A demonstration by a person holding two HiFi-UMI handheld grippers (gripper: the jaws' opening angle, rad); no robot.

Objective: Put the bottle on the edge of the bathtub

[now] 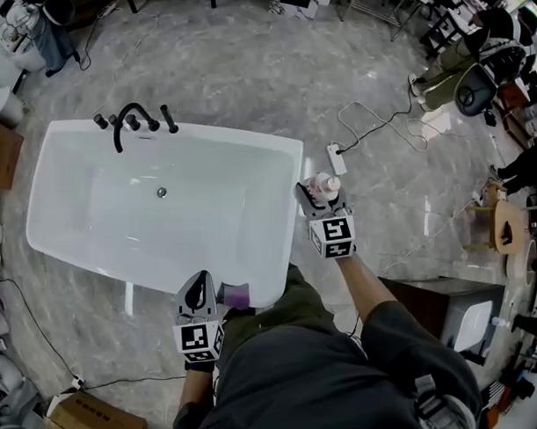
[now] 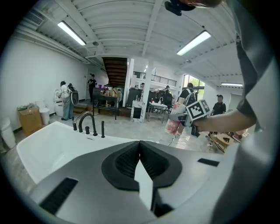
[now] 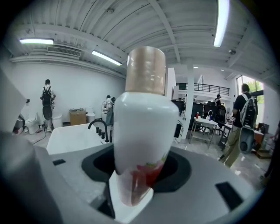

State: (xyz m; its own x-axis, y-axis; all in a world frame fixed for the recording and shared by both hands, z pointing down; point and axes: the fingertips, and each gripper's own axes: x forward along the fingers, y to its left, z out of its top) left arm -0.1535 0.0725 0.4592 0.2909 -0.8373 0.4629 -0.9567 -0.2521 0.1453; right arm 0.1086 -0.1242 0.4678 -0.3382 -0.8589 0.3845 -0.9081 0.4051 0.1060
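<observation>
The jaws of your right gripper (image 1: 315, 195) grip the bottle (image 1: 324, 184) in the air just beside the bathtub (image 1: 231, 138) edge, not yet set down, while those of your left gripper (image 1: 199, 296) are closed on nothing.

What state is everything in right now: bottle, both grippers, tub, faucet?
tub: empty, no water.
faucet: off.
bottle: capped, gripped, not yet on the tub rim.
right gripper: shut on bottle, just outside the tub's right rim.
left gripper: shut, empty.
</observation>
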